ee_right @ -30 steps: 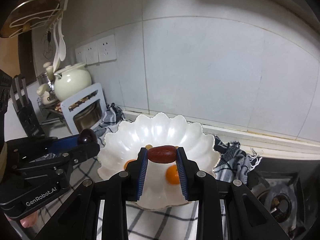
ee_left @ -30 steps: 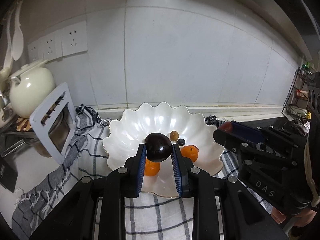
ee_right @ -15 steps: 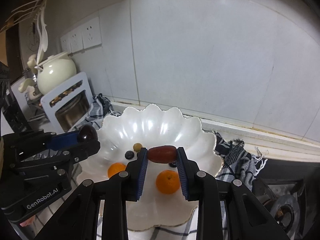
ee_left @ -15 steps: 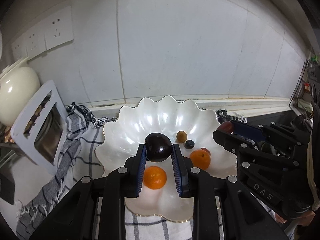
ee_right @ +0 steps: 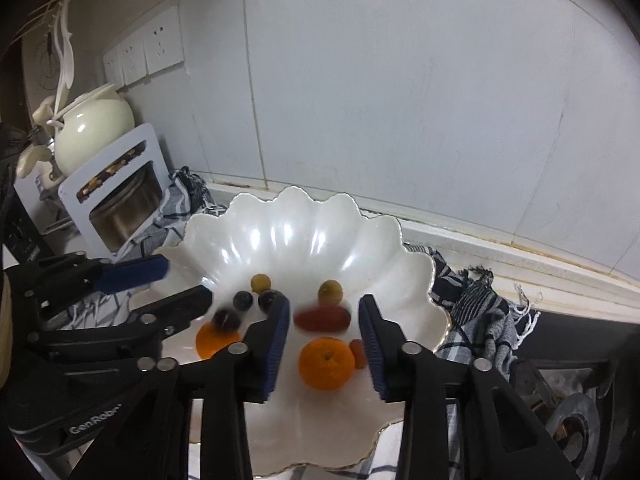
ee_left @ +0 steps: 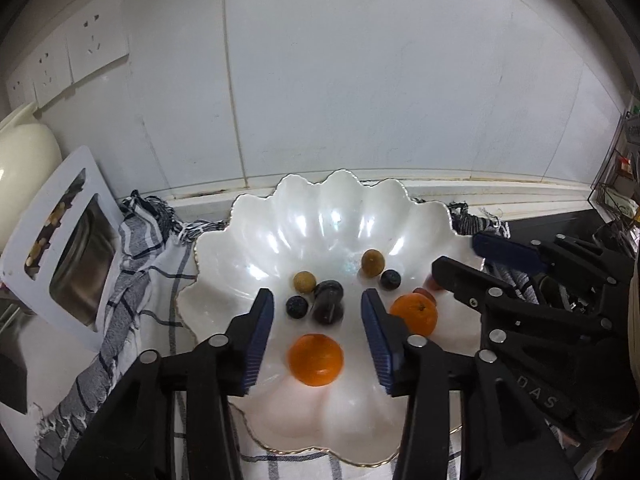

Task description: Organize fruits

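A white scalloped bowl (ee_left: 320, 232) sits on a checked cloth; it also shows in the right wrist view (ee_right: 304, 240). My left gripper (ee_left: 318, 320) is open above it, with a dark plum (ee_left: 328, 302) lying loose in the bowl between its fingers. My right gripper (ee_right: 323, 324) is open, with a red date (ee_right: 322, 318) blurred between its fingers, free of both pads. Two oranges (ee_left: 316, 359) (ee_left: 414, 314), small brown fruits (ee_left: 373, 262) and dark berries (ee_left: 297, 306) lie in the bowl.
A white rack (ee_left: 60, 256) with a steel pot and a cream teapot (ee_right: 94, 128) stand at the left. A tiled wall with sockets (ee_left: 96, 46) is behind. A gas hob (ee_right: 572, 428) lies at the right.
Both grippers have moved closer over the bowl and opened. The left one has let go of the plum, the right one of the red date.
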A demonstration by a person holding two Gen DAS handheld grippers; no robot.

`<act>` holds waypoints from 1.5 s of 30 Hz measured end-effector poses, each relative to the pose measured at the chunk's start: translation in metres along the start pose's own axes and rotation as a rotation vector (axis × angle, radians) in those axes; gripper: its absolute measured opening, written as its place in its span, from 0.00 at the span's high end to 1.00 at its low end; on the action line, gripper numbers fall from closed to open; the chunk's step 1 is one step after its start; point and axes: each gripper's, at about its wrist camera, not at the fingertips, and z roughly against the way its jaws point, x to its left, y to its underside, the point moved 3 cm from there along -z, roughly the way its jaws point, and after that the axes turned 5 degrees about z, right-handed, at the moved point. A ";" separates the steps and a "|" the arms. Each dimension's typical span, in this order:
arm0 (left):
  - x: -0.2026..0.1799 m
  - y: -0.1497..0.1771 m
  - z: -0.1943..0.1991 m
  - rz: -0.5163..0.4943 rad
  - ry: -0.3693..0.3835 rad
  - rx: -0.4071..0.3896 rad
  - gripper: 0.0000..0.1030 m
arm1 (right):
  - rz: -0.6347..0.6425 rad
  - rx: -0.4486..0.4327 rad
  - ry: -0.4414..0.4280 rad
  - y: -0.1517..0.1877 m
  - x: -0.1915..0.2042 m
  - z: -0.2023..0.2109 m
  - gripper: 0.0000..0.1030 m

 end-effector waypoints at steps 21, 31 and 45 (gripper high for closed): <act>0.026 0.033 0.098 -0.015 -0.162 -0.186 0.15 | -0.055 -0.110 0.160 0.034 0.016 0.081 0.26; 0.000 0.075 0.183 -0.027 -0.204 -0.317 0.07 | -0.048 -0.226 0.177 0.067 0.031 0.163 0.23; -0.035 0.142 0.274 0.006 -0.183 -0.414 0.00 | -0.037 -0.319 0.217 0.126 0.045 0.265 0.16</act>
